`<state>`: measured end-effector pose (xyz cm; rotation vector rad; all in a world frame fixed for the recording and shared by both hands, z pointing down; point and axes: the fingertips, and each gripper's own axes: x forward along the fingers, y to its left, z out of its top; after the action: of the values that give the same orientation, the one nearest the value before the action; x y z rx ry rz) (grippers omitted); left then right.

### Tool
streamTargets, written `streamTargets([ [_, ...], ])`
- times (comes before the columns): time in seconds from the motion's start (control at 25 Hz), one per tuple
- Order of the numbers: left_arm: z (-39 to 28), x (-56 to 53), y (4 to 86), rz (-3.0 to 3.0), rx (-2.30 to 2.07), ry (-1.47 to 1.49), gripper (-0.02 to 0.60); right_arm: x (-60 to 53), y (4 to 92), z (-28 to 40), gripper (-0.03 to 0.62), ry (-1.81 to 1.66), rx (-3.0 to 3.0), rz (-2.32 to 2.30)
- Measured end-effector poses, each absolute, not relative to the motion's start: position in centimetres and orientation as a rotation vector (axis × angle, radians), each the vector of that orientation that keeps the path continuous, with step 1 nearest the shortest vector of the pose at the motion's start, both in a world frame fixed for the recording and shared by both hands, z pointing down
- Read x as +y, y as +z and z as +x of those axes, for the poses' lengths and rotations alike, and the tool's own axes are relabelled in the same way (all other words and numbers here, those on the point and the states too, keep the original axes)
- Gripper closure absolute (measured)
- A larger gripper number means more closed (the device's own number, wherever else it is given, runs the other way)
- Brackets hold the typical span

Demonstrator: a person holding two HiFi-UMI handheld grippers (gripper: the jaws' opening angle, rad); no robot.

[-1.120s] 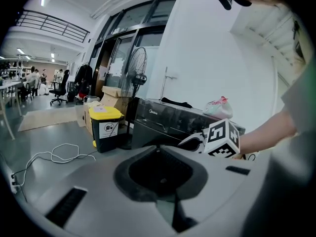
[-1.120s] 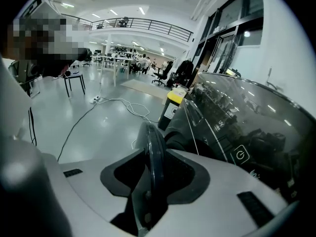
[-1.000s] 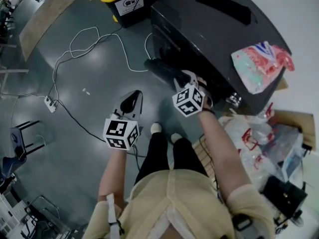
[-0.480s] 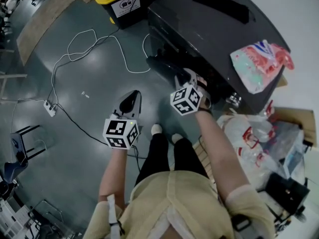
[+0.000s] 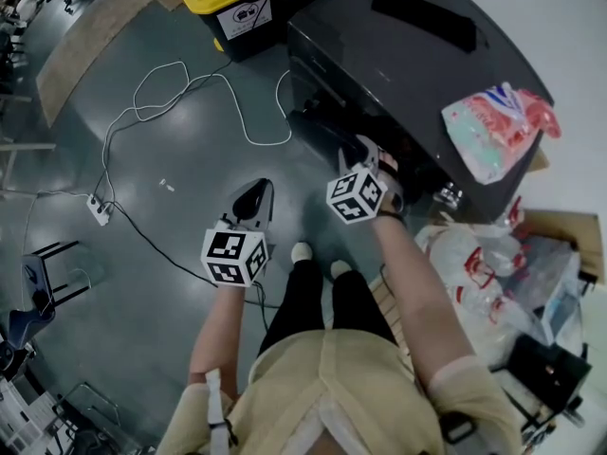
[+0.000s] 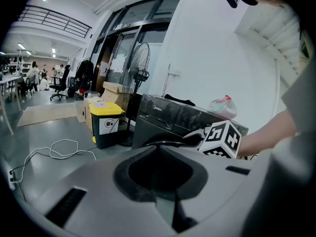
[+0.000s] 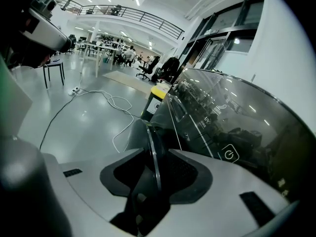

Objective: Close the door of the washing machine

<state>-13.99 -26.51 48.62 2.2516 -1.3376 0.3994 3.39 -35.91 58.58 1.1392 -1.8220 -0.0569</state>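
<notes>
The door [image 7: 152, 144], dark, round and swung open from the washer [image 7: 222, 122], is clamped by its rim in the right gripper [image 7: 148, 189]. The left gripper [image 5: 252, 198] is closed on nothing, well apart.

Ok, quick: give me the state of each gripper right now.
Left gripper: jaws together, holding nothing.
Right gripper: jaws closed on the rim of the washing machine door.
</notes>
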Motion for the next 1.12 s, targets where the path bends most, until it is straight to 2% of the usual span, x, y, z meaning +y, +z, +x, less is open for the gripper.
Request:
streamTargets([
  [0.44,-14.7,-25.9,47.7,2.243,-1.372,0.379,0.577,-35.8,57.8,3.4,0.464,0.084,-1.880,1.248],
  [1.12,-14.2,-23.3,44.7,2.176,-1.425,0.256,0.577,-29.4,49.9,5.5,0.464,0.248,-2.078,1.409],
])
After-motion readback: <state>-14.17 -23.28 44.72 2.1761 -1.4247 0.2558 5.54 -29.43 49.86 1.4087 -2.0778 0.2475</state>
